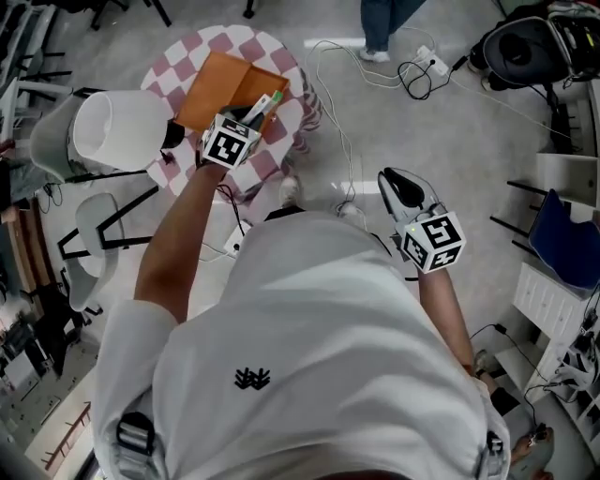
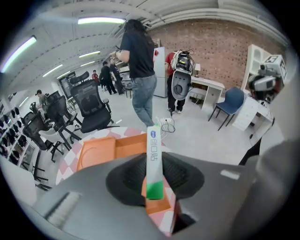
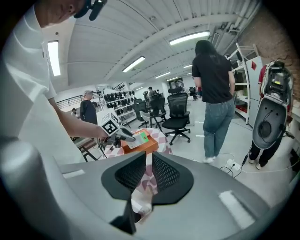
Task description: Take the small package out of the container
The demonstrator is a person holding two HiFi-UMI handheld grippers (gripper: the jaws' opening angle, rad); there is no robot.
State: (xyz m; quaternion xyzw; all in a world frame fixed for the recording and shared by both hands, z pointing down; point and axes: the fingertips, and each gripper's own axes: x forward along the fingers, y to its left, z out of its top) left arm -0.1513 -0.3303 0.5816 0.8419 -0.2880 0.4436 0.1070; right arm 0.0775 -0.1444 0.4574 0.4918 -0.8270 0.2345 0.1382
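Small package (image 2: 153, 154) is sitting clamped in the left tool (image 1: 255, 112), with the jaws pressing on its two flat faces. It's a slim, flat, stiff-looking white sleeve, showing a blue oval logo toward the far end and a green block at the near end. It's hanging at the near right corner of the container (image 1: 217, 89). Can't tell whether the far tip is touching the rim or riding clear of it.

The container is looking like a shallow rectangular orange tray with a matte finish and low walls. A divider is splitting it in two. One compartment is showing a round recess moulded into its floor, the other a plain flat floor.

The tray is resting on a round surface (image 1: 192, 58) at far left, which is wearing a pink-and-white checked cloth. The cloth is draping over the right edge. A white chair (image 1: 117, 129) with a smooth curved shell is standing just left of the surface.

The right tool (image 3: 146, 159) is hanging well apart from all that, near and to the right, over grey floor. Its jaws are standing a narrow slit apart and gripping nothing, with black ribbed pads facing each other.

Cables and a power strip (image 1: 427, 64) are lying on the floor at far right. A person in jeans (image 1: 380, 23) is standing beyond them.
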